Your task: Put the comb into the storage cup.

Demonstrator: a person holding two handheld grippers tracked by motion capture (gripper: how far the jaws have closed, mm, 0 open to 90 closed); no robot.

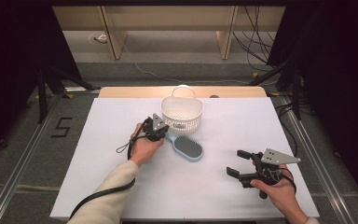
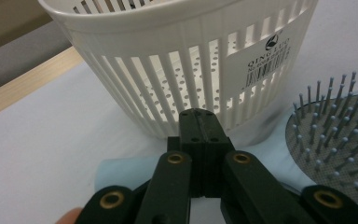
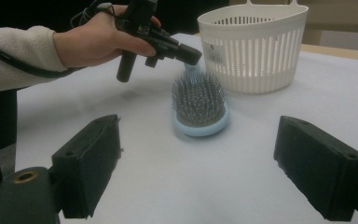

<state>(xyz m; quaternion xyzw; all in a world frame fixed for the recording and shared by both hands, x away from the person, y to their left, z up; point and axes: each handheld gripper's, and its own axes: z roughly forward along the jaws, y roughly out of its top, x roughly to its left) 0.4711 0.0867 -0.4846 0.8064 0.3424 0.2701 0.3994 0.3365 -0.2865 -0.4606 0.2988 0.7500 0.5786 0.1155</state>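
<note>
A light blue hairbrush (image 1: 189, 148) lies bristles up on the white table cover, its handle pointing at a white slotted basket (image 1: 182, 112). My left gripper (image 1: 166, 130) hangs over the brush handle just in front of the basket, jaws pressed together with nothing seen between them. In the left gripper view the shut jaws (image 2: 200, 126) stand above the pale blue handle, with the basket wall (image 2: 168, 70) close behind and the bristle pad (image 2: 340, 135) at the right. My right gripper (image 1: 237, 162) rests open at the near right, aimed at the brush (image 3: 199, 100); its pads (image 3: 93, 163) stand wide apart.
The white table cover (image 1: 121, 186) spreads around the brush and basket. A wooden table edge (image 1: 135, 92) runs behind the basket. Black cables trail from both grippers, the left one (image 1: 98, 196) along the person's sleeve. Dark stands and floor cables flank the table.
</note>
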